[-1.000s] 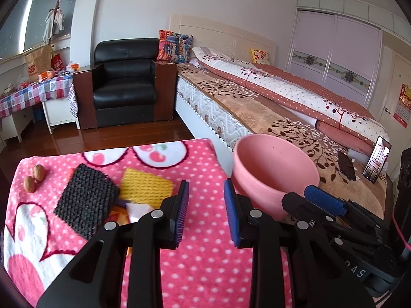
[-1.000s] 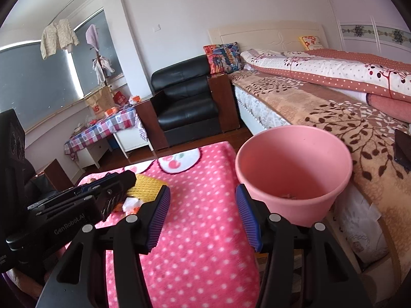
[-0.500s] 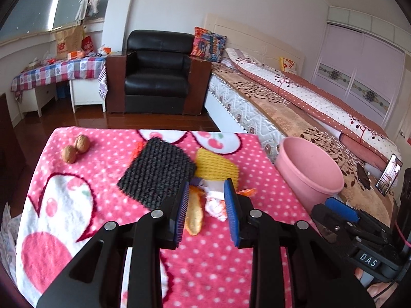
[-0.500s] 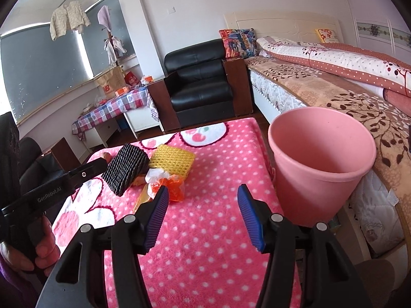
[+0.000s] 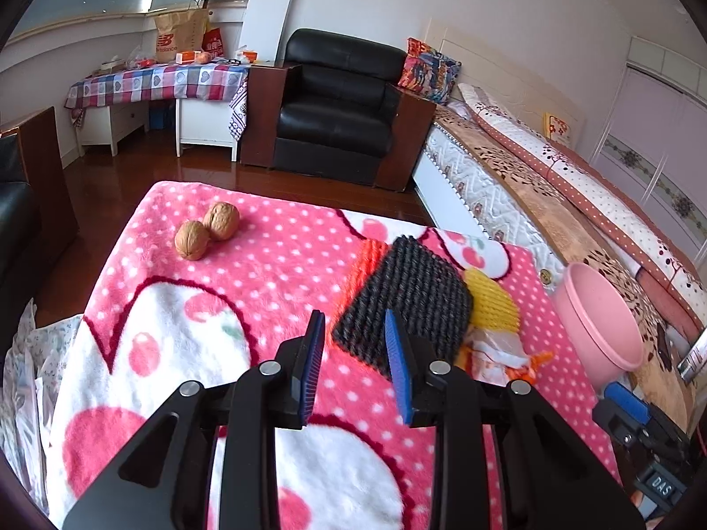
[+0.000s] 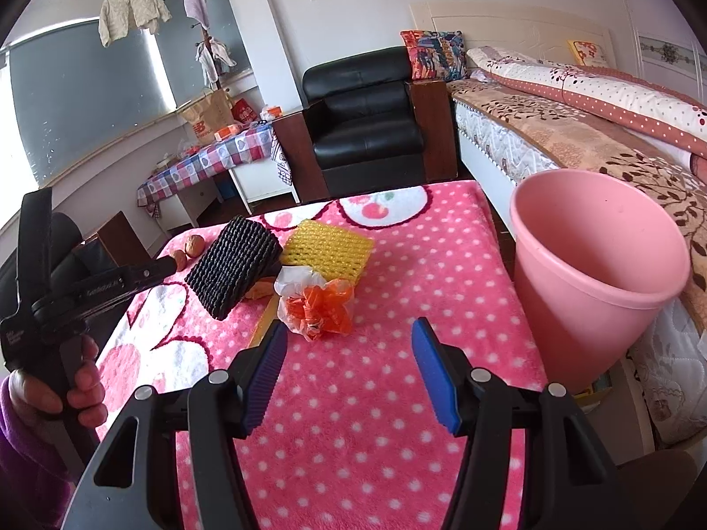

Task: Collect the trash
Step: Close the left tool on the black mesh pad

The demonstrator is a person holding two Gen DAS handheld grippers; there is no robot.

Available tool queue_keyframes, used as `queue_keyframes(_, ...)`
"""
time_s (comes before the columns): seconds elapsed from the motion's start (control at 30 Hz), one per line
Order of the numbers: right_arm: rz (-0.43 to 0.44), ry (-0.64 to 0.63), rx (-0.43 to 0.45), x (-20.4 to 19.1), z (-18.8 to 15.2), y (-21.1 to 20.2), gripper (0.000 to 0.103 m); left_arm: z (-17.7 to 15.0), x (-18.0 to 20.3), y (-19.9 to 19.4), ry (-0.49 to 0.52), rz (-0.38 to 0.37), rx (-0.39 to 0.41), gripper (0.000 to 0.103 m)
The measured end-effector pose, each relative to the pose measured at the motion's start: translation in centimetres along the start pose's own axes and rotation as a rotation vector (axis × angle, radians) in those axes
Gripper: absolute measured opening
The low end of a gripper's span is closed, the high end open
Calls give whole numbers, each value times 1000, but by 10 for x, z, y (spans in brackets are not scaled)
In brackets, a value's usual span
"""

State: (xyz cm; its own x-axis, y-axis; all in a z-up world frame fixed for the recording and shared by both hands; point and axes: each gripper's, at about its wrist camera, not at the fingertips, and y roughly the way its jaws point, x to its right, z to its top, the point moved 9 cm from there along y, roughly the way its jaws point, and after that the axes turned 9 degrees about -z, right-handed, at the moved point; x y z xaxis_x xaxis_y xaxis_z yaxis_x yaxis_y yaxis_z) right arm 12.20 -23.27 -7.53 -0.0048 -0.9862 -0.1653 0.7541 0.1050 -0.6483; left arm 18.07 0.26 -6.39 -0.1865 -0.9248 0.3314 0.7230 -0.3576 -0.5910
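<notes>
- The pink bin (image 6: pixel 592 265) stands off the right edge of the table (image 6: pixel 397 397), between it and the bed. It looks like thin, stiff plastic, light and easy to tip, so trash should probably be dropped in from above without knocking the rim.
- The black foam net pad (image 5: pixel 406 296) lies in the middle of the table, its near corner just beyond the left claw (image 5: pixel 355 371). I judge it very light, springy and rough-surfaced; a pinch across a free corner or edge should hold, as it will squash rather than slip.
- The yellow foam net pad (image 6: pixel 327 251) sits just right of the black one, partly tucked under it. It is likely just as soft and light; its far right edge is the clearest place to take hold.
- The crumpled orange-and-clear plastic wrapper (image 6: pixel 318 304) lies nearest the right claw (image 6: pixel 349 371). It seems featherweight, crinkly and slick, best gripped through the bunched middle.
- Two walnuts (image 5: pixel 205 232) rest touching at the far left, hard, round and apt to roll.
- The left claw is part-open and empty; the right claw's jaws are opening, with nothing between them.
</notes>
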Motion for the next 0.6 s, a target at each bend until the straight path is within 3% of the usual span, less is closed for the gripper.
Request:
queue_keyframes(0.33, -3, 10, -21, -4, 0, 15, 59, -1, -4, 36, -17, -47, -79, 28)
queue_keyframes(0.6, 0, 8, -42, -9, -2, 24, 59, -11, 4, 42, 22, -87, -86, 27)
